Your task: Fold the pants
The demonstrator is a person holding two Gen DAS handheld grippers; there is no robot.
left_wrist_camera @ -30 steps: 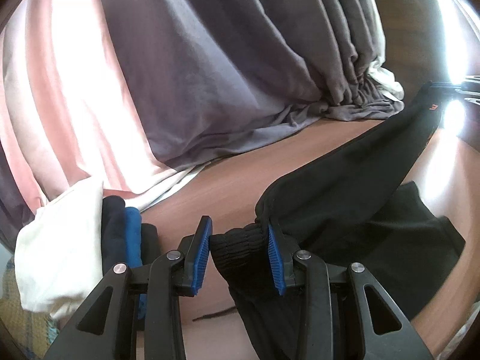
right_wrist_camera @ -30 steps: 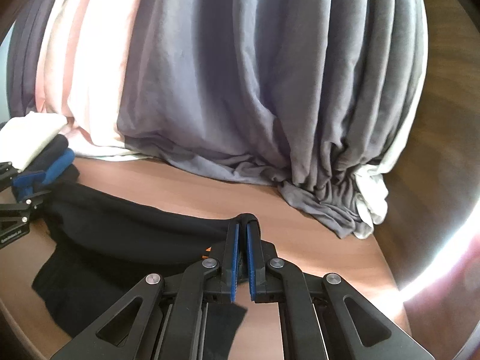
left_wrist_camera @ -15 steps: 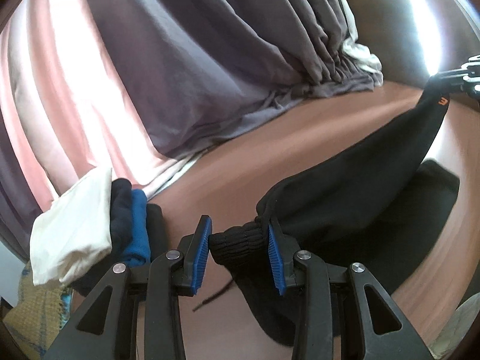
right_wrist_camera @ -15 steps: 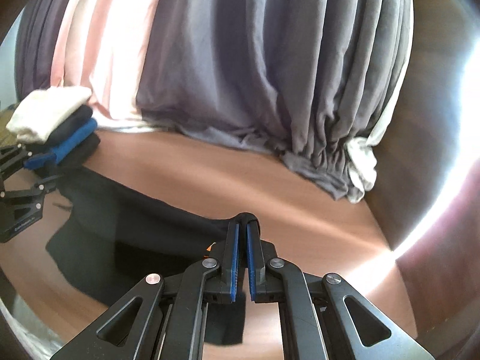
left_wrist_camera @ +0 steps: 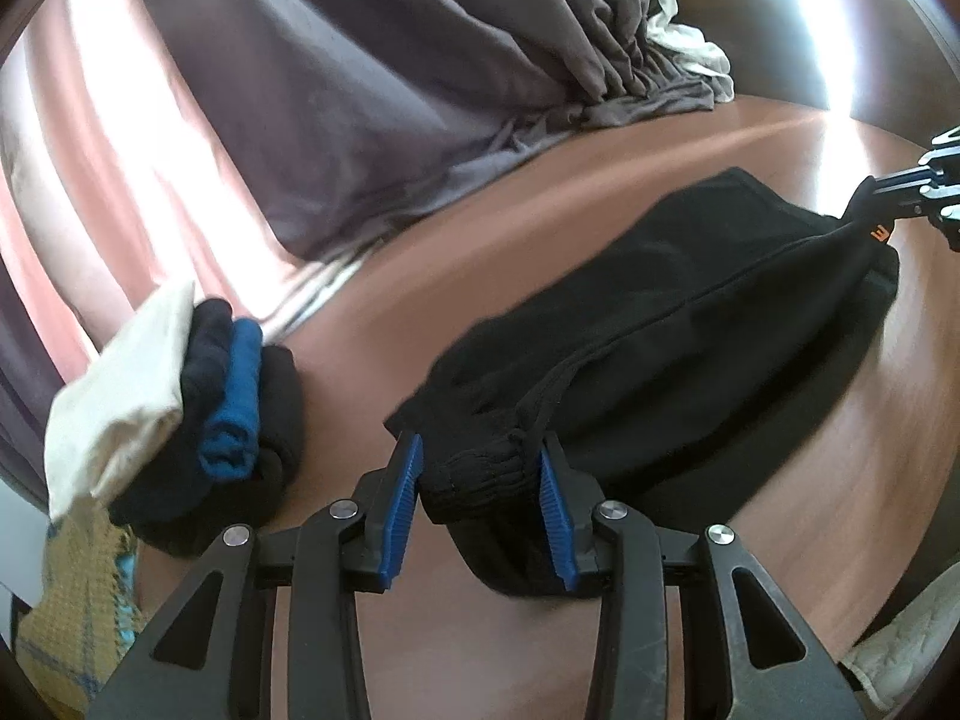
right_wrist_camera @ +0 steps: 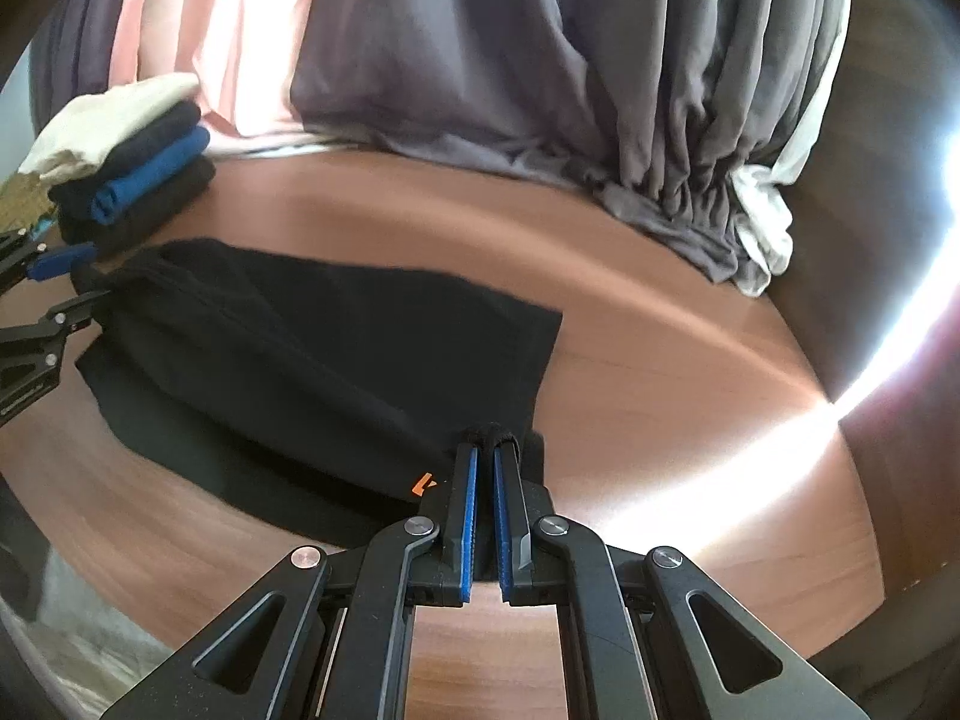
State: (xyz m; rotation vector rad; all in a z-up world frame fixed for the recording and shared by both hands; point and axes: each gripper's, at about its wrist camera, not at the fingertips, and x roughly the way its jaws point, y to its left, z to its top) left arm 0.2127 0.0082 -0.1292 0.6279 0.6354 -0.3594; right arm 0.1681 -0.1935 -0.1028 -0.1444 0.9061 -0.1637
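My black pants (left_wrist_camera: 690,324) have a small orange mark (right_wrist_camera: 425,485) near the end my right gripper (right_wrist_camera: 483,480) holds. It looks like a letter, but it is too small for me to read.

My left gripper (left_wrist_camera: 477,483) is half open, with the stretchy cuff (left_wrist_camera: 480,477) of the pants bunched between its blue pads (left_wrist_camera: 403,495). My right gripper is almost closed and pinches a thin bit of the other end of the pants.

A second ago the pants hung in the air between my two grippers, with part drooping to the desk (right_wrist_camera: 660,360). Now they are lower and lie mostly flat on the brown desk, folded in a long shape.

A pile of folded clothes (left_wrist_camera: 198,402) sits on the desk just beside my left gripper, with white on top, then dark, blue and black. Gray and pink curtains (right_wrist_camera: 480,48) hang behind the desk and touch it.
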